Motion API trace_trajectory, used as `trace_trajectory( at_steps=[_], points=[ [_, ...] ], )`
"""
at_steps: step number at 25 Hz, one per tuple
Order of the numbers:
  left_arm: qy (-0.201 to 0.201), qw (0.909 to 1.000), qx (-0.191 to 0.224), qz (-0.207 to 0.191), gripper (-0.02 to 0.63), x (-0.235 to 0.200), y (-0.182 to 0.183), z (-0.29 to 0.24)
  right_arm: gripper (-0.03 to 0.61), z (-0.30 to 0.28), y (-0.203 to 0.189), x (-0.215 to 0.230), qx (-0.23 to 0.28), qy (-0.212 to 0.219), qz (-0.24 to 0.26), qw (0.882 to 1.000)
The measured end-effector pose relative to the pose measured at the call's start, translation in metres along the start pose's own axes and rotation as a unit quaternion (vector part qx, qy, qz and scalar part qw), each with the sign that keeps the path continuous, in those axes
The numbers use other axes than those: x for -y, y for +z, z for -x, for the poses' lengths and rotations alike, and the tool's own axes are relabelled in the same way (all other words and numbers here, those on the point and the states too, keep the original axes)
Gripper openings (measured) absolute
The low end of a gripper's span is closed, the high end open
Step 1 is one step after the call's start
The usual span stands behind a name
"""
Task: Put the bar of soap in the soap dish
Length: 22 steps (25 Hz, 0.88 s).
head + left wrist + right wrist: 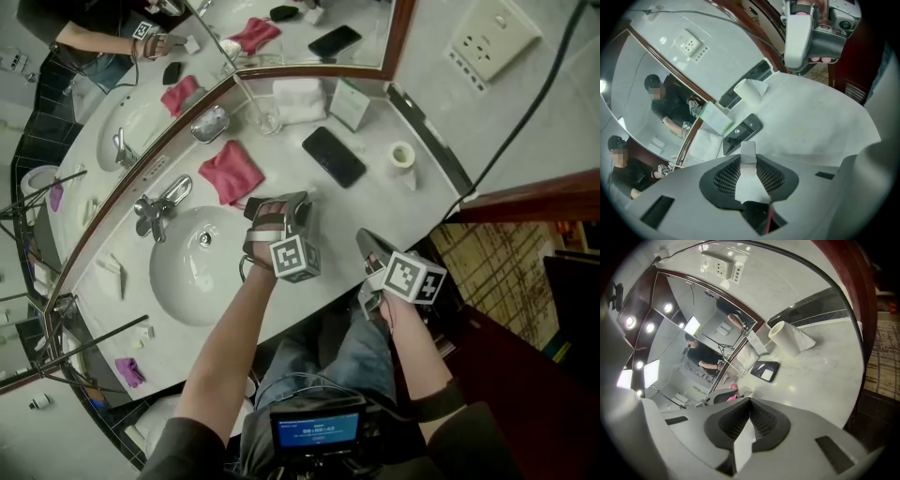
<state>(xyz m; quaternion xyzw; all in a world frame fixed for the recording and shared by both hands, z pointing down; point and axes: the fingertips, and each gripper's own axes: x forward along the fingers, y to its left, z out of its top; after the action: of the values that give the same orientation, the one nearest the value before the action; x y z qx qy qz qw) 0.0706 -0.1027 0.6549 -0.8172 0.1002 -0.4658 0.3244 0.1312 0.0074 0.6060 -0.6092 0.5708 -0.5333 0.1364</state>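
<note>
Clamping left tongs (749,161) on the soap bar (748,148), flat sides, we're judging it stiff, slick, light; right tongs (749,411) together.

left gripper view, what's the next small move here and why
Probably swing the left claw toward the mirror: it grips the small white bar of soap yet faces the black phone, while the shiny metal soap dish sits beyond the pink cloth.

Left tongs (298,202) over marble counter (380,211) — pink cloth (231,172) just beside, sink (187,272) near
</note>
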Motion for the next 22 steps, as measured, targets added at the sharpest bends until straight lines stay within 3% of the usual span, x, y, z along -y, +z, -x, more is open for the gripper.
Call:
trace_trajectory(
  at_steps=[8, 13, 22],
  points=[
    [-0.02, 0.9998, 0.0, -0.002, 0.102, 0.019, 0.003, -0.005, 0.017, 0.006, 0.003, 0.011, 0.006, -0.01, -0.004, 1.0],
    [-0.04, 0.9992, 0.001, 0.004, 0.184, 0.028, 0.003, -0.003, 0.017, 0.007, 0.004, 0.013, 0.008, -0.015, 0.0, 1.0],
    [-0.06, 0.998, 0.019, -0.009, 0.186, 0.026, 0.007, 0.011, 0.017, 0.01, 0.005, 0.013, 0.009, -0.023, 0.009, 1.0]
  ],
)
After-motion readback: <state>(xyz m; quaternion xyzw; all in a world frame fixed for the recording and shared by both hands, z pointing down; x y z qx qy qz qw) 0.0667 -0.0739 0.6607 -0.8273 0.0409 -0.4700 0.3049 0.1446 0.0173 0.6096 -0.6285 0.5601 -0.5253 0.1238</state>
